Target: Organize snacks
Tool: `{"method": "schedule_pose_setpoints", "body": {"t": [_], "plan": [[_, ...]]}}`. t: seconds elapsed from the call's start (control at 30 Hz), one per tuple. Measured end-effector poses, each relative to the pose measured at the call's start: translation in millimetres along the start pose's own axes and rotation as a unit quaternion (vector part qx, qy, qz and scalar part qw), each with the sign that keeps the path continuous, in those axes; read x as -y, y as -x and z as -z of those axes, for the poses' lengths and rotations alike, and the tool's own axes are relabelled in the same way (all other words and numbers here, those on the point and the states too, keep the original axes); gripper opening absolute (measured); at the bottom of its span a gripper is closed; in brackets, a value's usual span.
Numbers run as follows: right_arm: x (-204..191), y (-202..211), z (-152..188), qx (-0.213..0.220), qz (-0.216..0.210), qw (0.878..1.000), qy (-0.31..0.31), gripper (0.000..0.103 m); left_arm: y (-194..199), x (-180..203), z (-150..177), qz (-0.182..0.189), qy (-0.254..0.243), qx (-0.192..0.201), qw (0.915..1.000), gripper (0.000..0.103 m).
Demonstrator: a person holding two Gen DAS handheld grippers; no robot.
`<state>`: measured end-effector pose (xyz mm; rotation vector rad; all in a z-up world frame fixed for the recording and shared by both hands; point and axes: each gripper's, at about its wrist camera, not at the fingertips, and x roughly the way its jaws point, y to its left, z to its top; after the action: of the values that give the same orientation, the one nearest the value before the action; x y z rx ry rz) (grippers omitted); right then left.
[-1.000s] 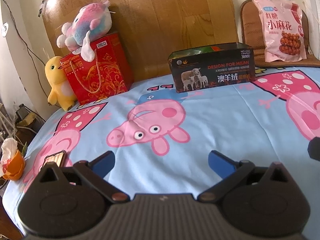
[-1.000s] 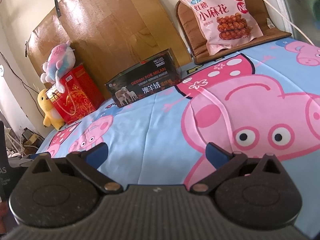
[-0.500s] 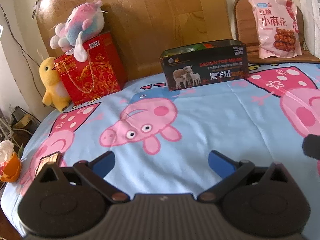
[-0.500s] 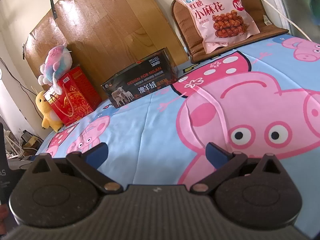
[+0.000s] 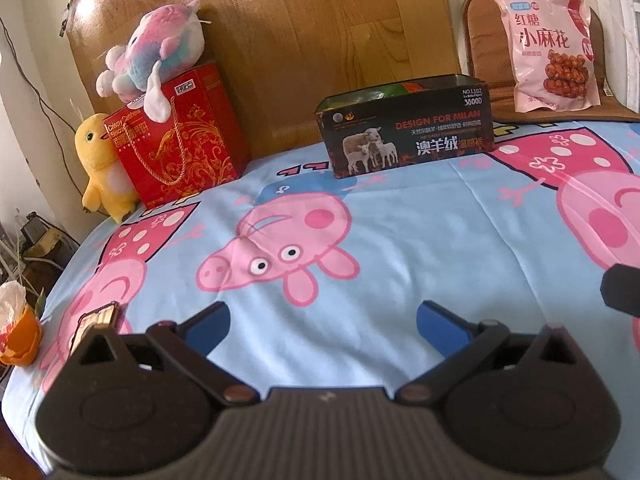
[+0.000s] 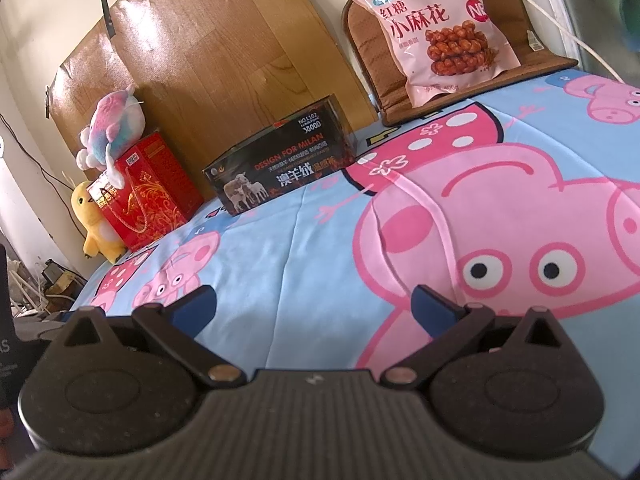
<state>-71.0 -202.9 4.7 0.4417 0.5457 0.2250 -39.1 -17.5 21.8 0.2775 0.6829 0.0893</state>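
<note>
From the left wrist camera, the left gripper [image 5: 322,320] hovers low over a bed covered by a blue cartoon-pig sheet [image 5: 420,232], its two blue-tipped fingers [image 5: 442,318] spread wide with nothing between them. Far ahead, against a wooden headboard [image 5: 300,40], sits one dark open-topped box [image 5: 406,130] printed with sheep; green and orange packaging shows inside, so it probably serves as the snack container. One pink snack bag [image 5: 550,46] leans upright on a brown cushion [image 5: 478,20] at the far right, well apart from the box. At the far left stand one red gift bag [image 5: 180,140], one pastel plush toy [image 5: 154,50] resting on top of it, and one yellow plush duck [image 5: 100,168] beside it. From the right wrist camera, the right gripper [image 6: 314,306] is likewise wide apart and empty, angled towards the same pink snack bag [image 6: 434,28], which is likely the item to collect, with the dark box [image 6: 280,166] to its left.
</note>
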Motion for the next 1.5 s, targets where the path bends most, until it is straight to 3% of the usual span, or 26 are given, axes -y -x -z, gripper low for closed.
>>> {"method": "schedule_pose_setpoints", "body": {"t": [1.5], "plan": [[0.8,1.8,-2.7,0.002,-0.003,1.000,-0.001,0.103,-1.4,6.6,0.6,0.001,-0.013,-0.007,0.9999,0.103]]}}
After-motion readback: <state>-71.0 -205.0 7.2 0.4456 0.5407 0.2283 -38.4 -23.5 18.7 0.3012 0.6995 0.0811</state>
